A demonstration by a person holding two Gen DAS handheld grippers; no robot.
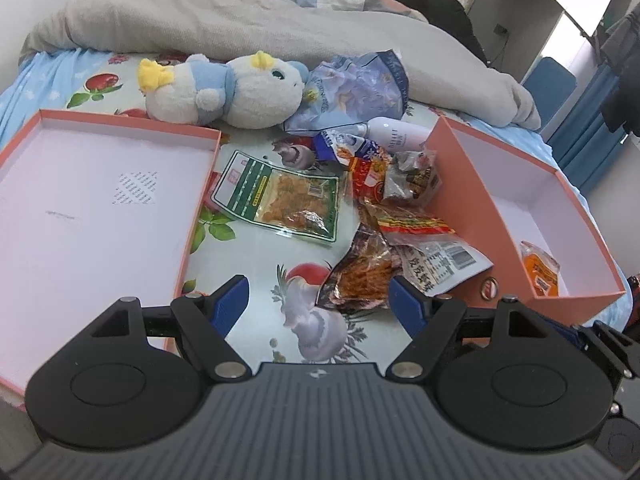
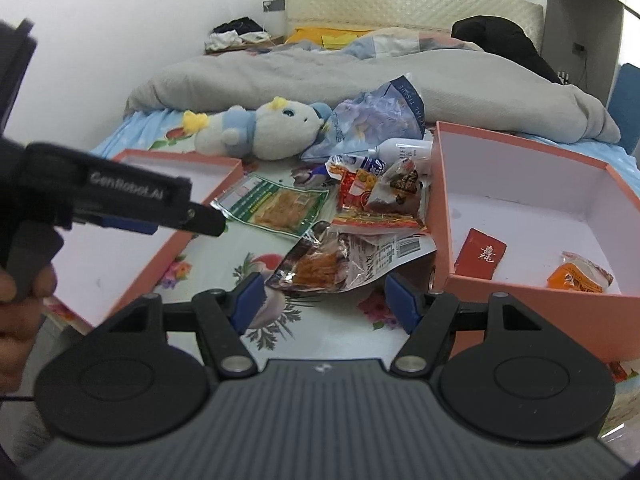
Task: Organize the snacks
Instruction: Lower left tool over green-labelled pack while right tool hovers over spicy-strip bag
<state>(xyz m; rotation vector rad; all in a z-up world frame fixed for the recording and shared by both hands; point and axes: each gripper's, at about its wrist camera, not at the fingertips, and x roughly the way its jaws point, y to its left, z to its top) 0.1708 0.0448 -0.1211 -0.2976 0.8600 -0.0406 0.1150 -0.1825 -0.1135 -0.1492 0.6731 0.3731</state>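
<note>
— Blue-padded jaws first: how do they stand?

— Both sets are parted wide with nothing between them. The left gripper and the right gripper hang over the flowered bedsheet, each just short of the foil spicy-strip packet.

— So nothing is being carried?

— Nothing. That packet is the nearest of the loose snacks and lies flat on the sheet.

— How much looks sorted?

— Very little, I'd judge. The right-hand pink box holds an orange-wrapped snack and a red card. The left-hand pink tray is bare inside.

— And what is left?

— Most of it. Between the two boxes lies the heap: the green dried-meat packet, a red packet, a dark brown one, a blue-and-white one.

— Further back?

— A white bottle, a crumpled tissue pack and a plush toy, then the grey duvet.
</note>
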